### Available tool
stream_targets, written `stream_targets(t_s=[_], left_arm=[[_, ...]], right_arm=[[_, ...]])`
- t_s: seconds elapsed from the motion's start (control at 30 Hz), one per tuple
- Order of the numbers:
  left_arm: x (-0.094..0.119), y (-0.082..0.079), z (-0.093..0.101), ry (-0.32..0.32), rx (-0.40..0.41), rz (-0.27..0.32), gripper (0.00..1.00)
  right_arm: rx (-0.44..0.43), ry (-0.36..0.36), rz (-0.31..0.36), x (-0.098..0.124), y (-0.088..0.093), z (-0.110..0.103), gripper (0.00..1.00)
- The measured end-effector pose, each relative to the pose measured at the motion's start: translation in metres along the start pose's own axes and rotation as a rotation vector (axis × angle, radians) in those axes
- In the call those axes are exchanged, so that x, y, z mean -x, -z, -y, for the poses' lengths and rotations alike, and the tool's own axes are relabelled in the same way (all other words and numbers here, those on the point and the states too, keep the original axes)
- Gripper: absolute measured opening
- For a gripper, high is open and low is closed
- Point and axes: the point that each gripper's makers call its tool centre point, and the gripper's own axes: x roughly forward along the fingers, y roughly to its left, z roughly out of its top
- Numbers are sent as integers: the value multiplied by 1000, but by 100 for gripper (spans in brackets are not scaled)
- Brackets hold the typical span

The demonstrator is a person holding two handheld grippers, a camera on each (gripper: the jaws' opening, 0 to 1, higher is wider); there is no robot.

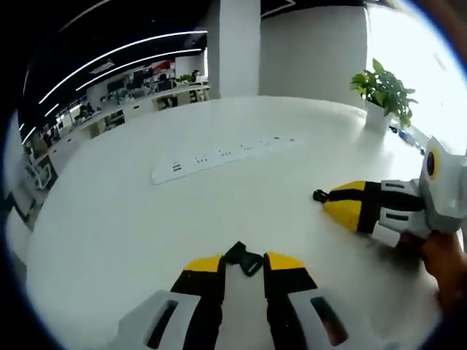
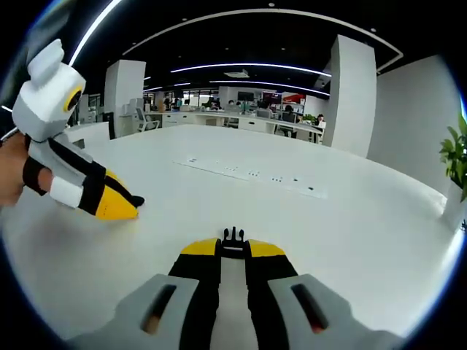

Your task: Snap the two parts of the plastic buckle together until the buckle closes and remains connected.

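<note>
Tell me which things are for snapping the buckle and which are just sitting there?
For the job:
- buckle socket half, gripped by the left gripper
- buckle pronged half, gripped by the right gripper

Just there:
- white table
- power strip panel set in the table
- potted plant
- office desks far behind

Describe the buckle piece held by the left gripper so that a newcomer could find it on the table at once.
Start at the big white table and follow it to the yellow-tipped left gripper at its near edge. The small black buckle piece sits clamped between those tips. It is the broader, hollow half, whereas the other piece, in the right gripper, shows prongs.
</note>
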Motion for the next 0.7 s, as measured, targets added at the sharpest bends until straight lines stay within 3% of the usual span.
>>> stream_targets(t_s=[0.23, 0.3, 0.4, 0.43, 0.53, 0.7], left_arm=[[8, 3, -12, 19, -95, -3, 20], [10, 3, -11, 37, -161, 0, 20], [7, 3, 8, 161, -287, -5, 20], [7, 3, 17, 219, -373, -3, 20], [13, 5, 22, 278, -540, -13, 20], [14, 6, 6, 352, -673, -80, 20]], right_arm=[[5, 1, 1, -1, 0, 0, 12], [4, 1, 1, 1, 0, -1, 12], [4, 1, 2, 1, 1, 0, 12], [3, 1, 1, 1, 1, 0, 12], [3, 0, 1, 1, 1, 0, 12], [10, 1, 2, 1, 2, 0, 12]])
